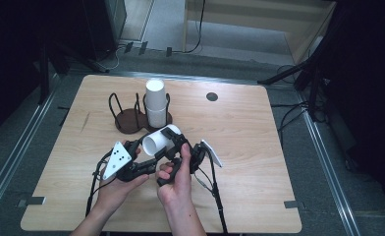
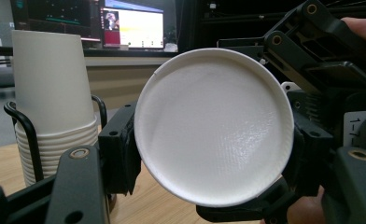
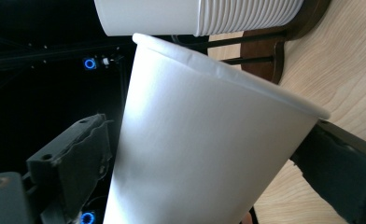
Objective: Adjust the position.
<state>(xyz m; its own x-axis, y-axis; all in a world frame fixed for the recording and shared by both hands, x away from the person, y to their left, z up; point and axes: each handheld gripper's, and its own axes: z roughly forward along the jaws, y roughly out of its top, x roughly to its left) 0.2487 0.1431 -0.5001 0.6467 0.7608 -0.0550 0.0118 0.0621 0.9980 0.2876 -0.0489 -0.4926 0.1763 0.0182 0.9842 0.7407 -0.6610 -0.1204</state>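
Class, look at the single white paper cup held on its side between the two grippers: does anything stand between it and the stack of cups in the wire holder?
Nothing visible does. The single white paper cup lies just in front of the stacked white cups in the dark wire holder, with only bare wooden table between.

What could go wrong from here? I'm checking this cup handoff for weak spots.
1. The right gripper holds the single white paper cup on its side by its thin wall; squeezing harder could crush it.
2. The left gripper sits close beside the cup; a clumsy handoff could drop it.
3. The tall white stack of paper cups in the dark wire holder stands just behind; a bump could topple it.
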